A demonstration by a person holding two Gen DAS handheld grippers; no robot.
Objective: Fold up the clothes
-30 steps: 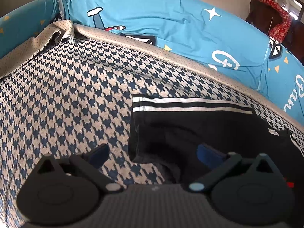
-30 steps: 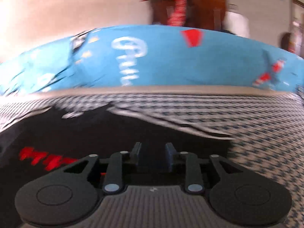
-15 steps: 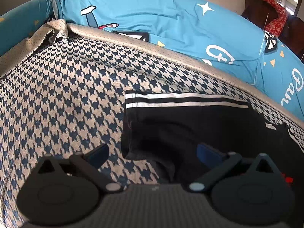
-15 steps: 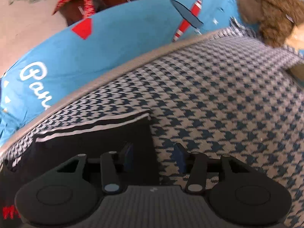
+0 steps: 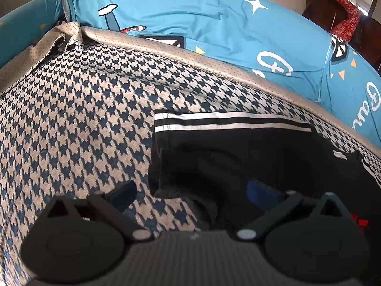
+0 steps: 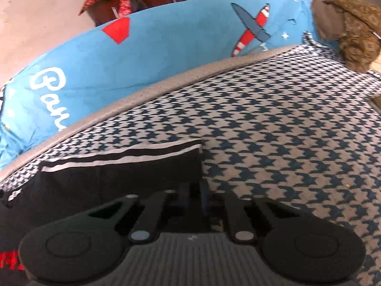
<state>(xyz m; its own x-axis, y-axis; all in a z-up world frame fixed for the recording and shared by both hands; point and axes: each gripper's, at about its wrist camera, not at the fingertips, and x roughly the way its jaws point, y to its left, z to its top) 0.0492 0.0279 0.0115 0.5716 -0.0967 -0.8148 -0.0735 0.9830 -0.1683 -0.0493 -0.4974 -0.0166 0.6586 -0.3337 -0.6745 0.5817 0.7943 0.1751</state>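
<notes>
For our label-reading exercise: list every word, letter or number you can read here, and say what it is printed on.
"Par": white script on the blue cover, cut off.
White looping letter on the same cover, left wrist view: unclear.
Red print on the black garment: too cropped to read.

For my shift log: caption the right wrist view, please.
Right hand-held gripper closed at the corner of a black white-striped garment on a houndstooth cover.

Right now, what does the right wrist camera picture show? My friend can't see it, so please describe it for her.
The right tongs are nearly shut at the corner of a folded black garment with white stripes, though whether they pinch it is unclear. The garment lies on a blue-and-white houndstooth blanket, with a bright blue cartoon-print cover behind.
</notes>
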